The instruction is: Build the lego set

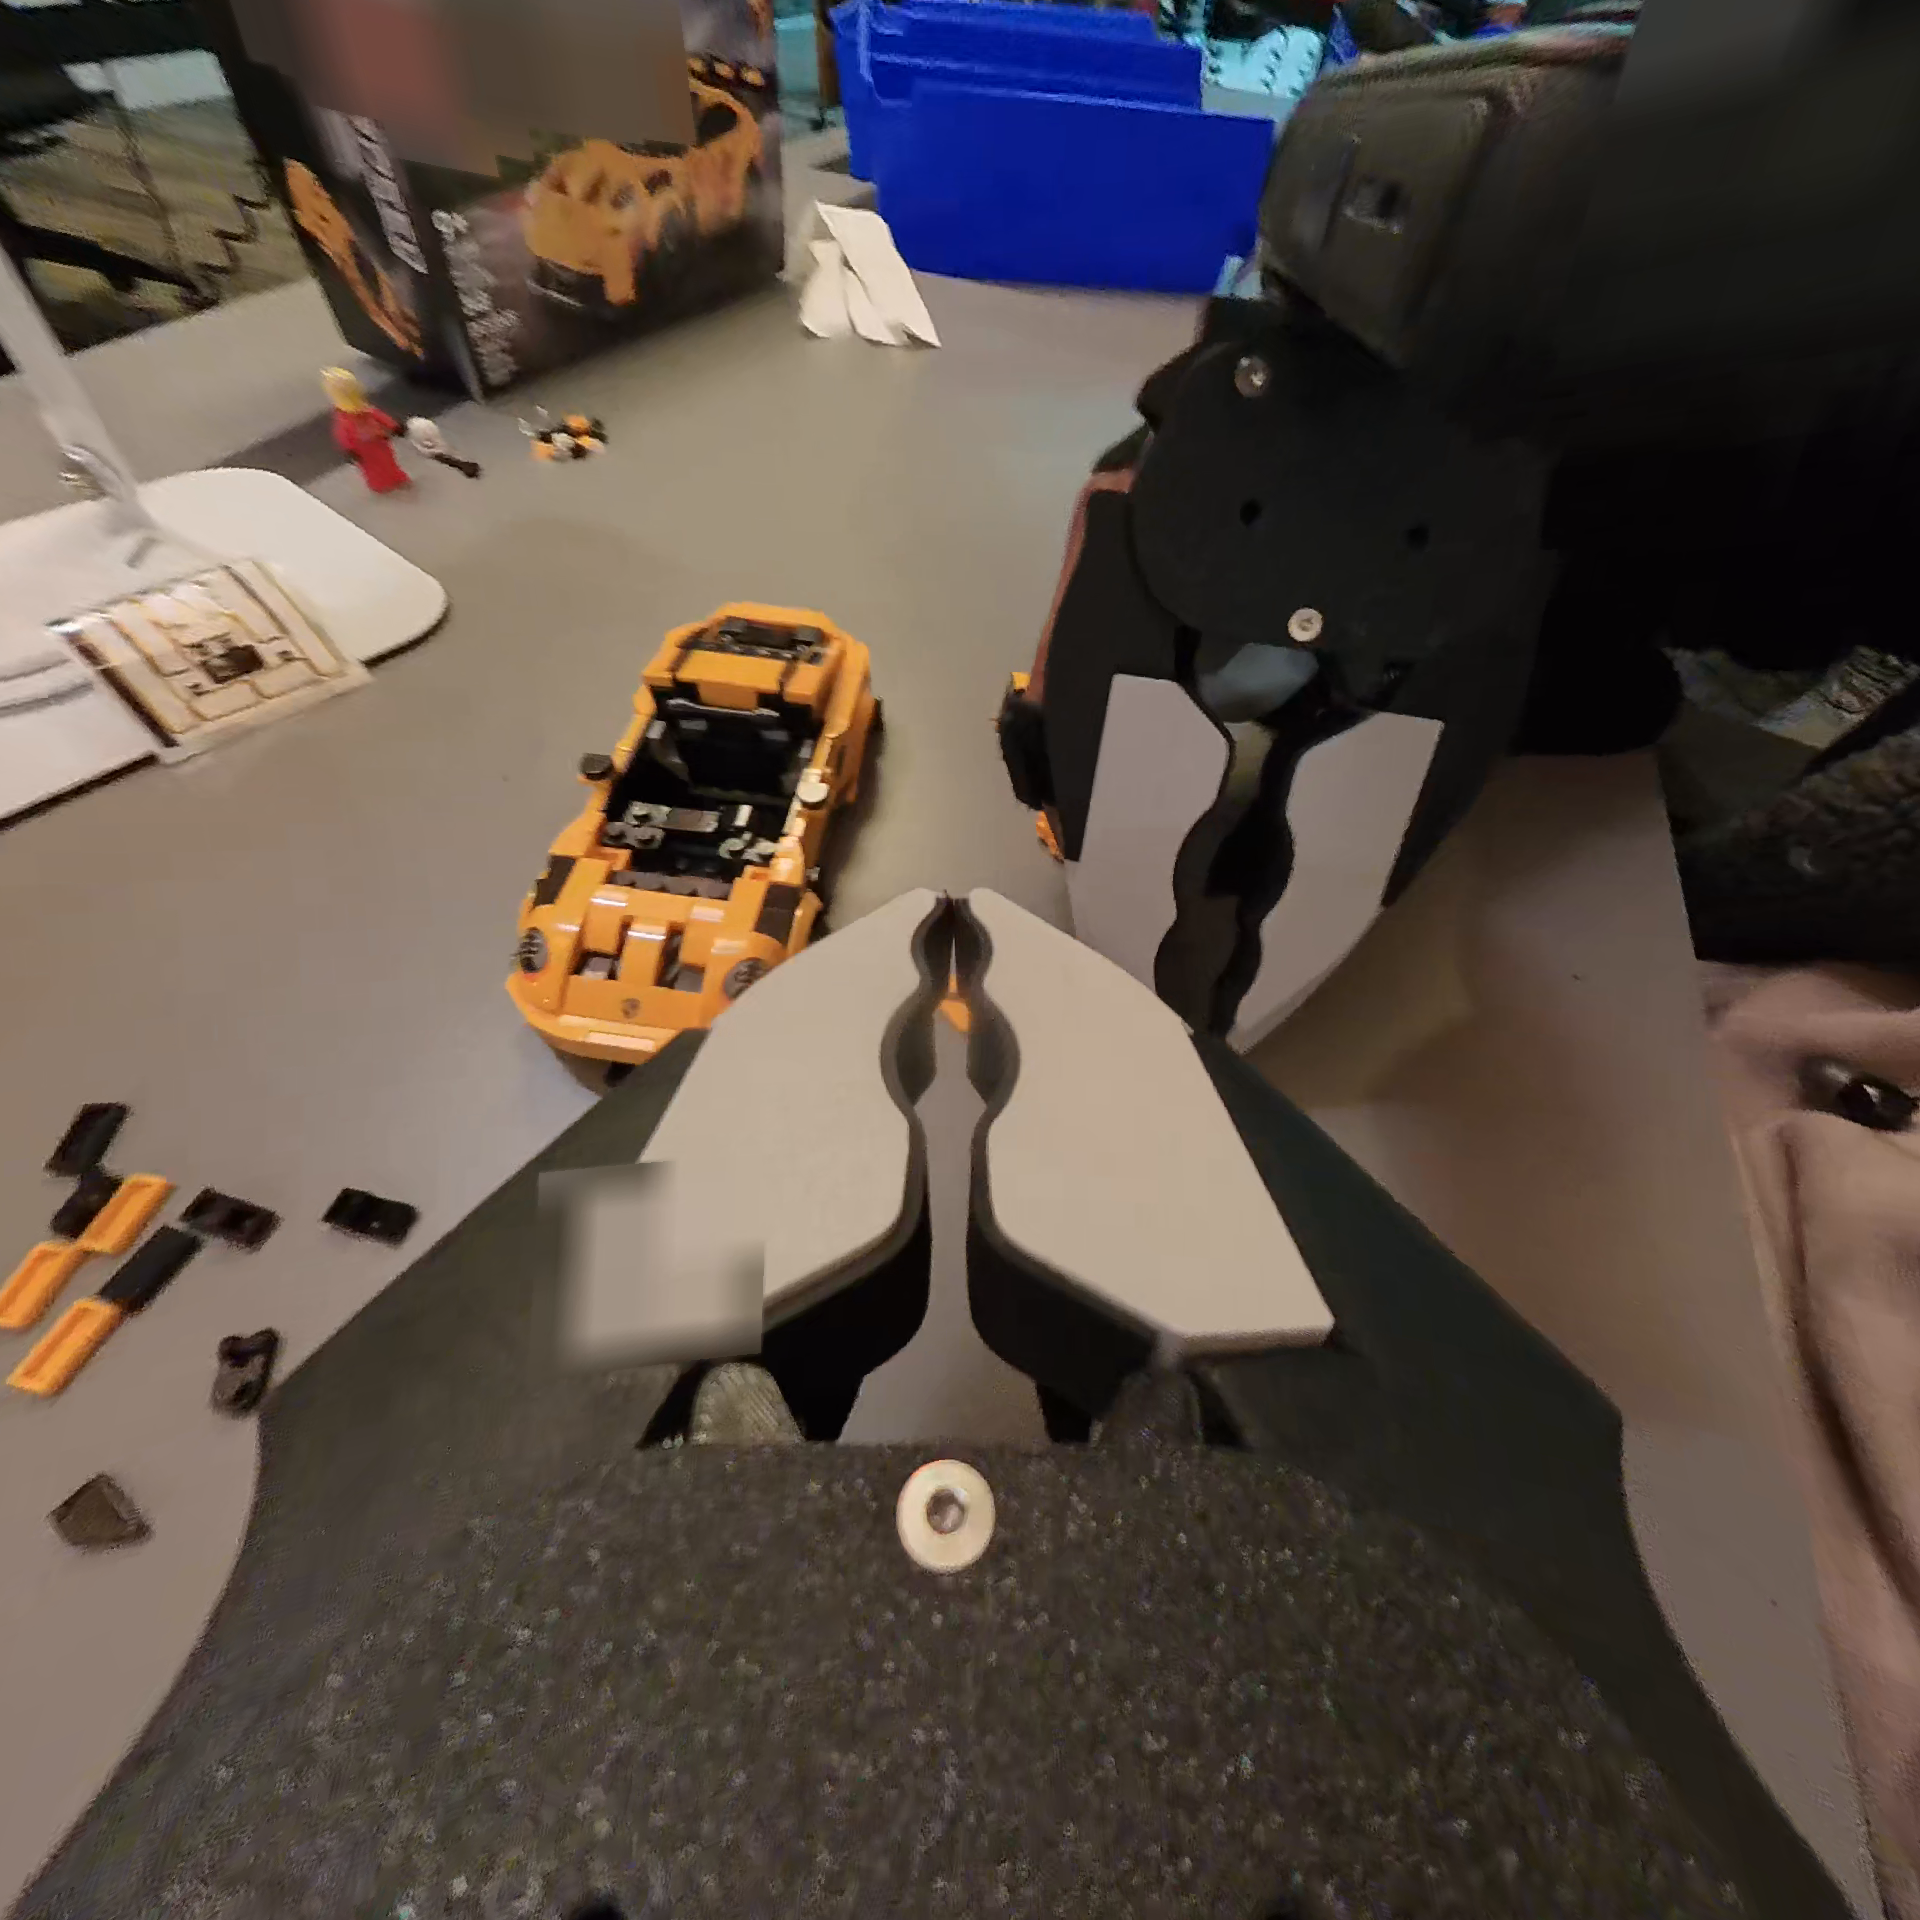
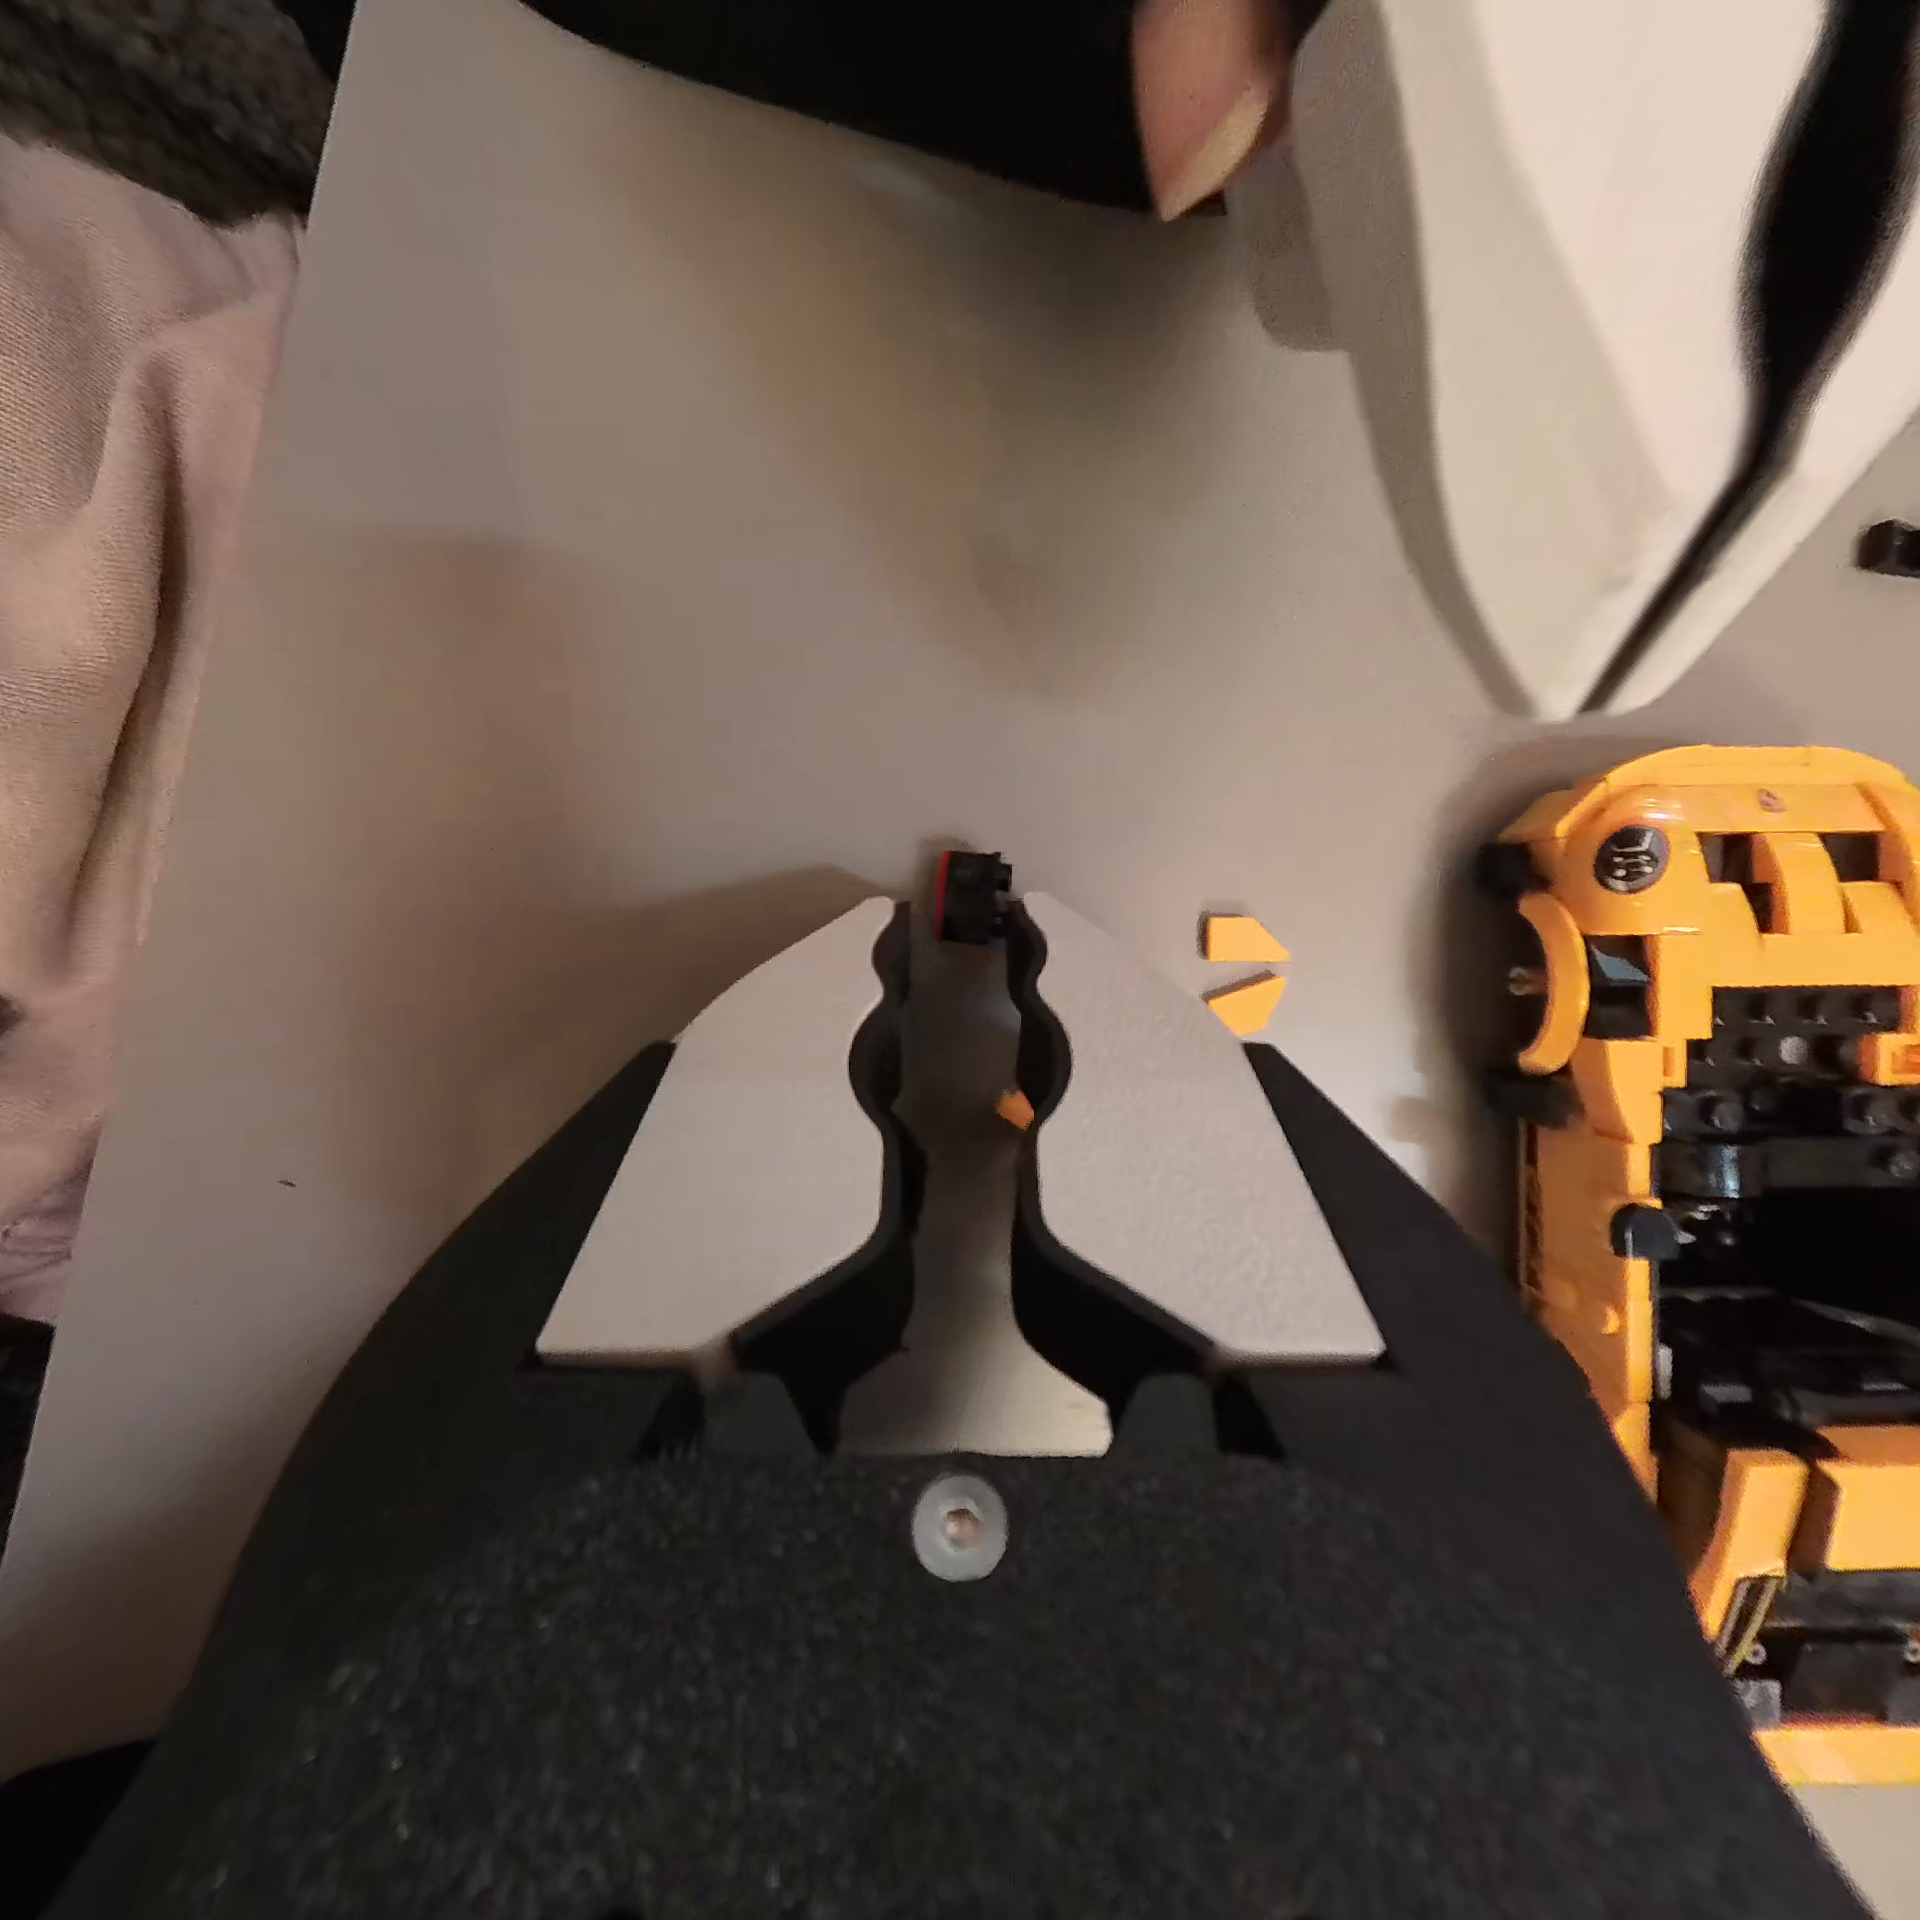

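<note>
The grey counter (image 1: 935, 499) fills both views. At the upper left of the left wrist view stands the set's box (image 1: 540, 229), with blue bins (image 1: 1049, 177) at the upper middle. The orange car (image 1: 686, 821) sits at frame centre, roof off, black interior showing; in the right wrist view it runs down the right edge. The left gripper (image 1: 948, 906) is pinched together at the tips, holding nothing I can make out. The right gripper (image 2: 961, 909) is narrowly parted, a small black and red piece (image 2: 971, 896) sitting between its tips. Two orange wedge pieces (image 2: 1242, 971) lie just right of it. Loose black and orange pieces (image 1: 114, 1247) scatter the lower left of the left wrist view; a red minifigure (image 1: 369, 431) stands near the box.
</note>
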Demonstrator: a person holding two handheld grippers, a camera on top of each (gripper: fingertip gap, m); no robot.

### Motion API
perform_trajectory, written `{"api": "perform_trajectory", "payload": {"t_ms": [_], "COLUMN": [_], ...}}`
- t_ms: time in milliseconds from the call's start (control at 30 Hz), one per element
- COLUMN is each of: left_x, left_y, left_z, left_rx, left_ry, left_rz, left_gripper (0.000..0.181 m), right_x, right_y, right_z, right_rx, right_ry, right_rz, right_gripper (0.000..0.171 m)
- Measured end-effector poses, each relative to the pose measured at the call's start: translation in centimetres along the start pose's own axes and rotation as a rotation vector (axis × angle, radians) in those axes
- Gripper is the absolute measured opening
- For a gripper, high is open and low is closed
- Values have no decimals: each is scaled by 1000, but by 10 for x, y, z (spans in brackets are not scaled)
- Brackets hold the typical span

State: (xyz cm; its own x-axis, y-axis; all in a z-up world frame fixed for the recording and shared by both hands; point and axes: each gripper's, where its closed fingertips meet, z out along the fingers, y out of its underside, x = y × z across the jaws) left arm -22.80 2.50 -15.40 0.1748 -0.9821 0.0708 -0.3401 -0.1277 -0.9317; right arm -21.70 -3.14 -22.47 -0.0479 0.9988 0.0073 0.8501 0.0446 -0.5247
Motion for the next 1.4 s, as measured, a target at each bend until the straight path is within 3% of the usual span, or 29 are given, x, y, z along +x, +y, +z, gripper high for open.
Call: {"api": "perform_trajectory", "payload": {"t_ms": [233, 633, 700, 800, 1067, 1233, 1400], "left_x": [-14, -22, -26, -29, -42, -83, -106], "left_y": [-6, -19, -18, -10, -2, 8, 2], "left_z": [-8, -14, -14, -13, -10, -44, -79], "left_rx": [61, 177, 166, 107, 36, -67, 53], "left_ry": [-55, -129, -153, -168, -250, -474, -519], "left_rz": [-67, 29, 19, -5, 13, 56, -85], "left_gripper": [0, 0, 0, 0, 0, 0, 0], "right_x": [6, 48, 53, 58, 49, 57, 76], "right_y": [-9, -4, 3, 15, 10, -16, -47], "right_z": [-19, -69, -70, -65, -35, -21, 5], "right_rx": [136, 383, 371, 316, 169, 131, 28], "right_ry": [58, 339, 367, 389, 281, 246, 218], "right_rz": [36, 155, 171, 195, 101, 32, -18], "right_gripper": [26, 31, 27, 0, 10, 12, 24]}}
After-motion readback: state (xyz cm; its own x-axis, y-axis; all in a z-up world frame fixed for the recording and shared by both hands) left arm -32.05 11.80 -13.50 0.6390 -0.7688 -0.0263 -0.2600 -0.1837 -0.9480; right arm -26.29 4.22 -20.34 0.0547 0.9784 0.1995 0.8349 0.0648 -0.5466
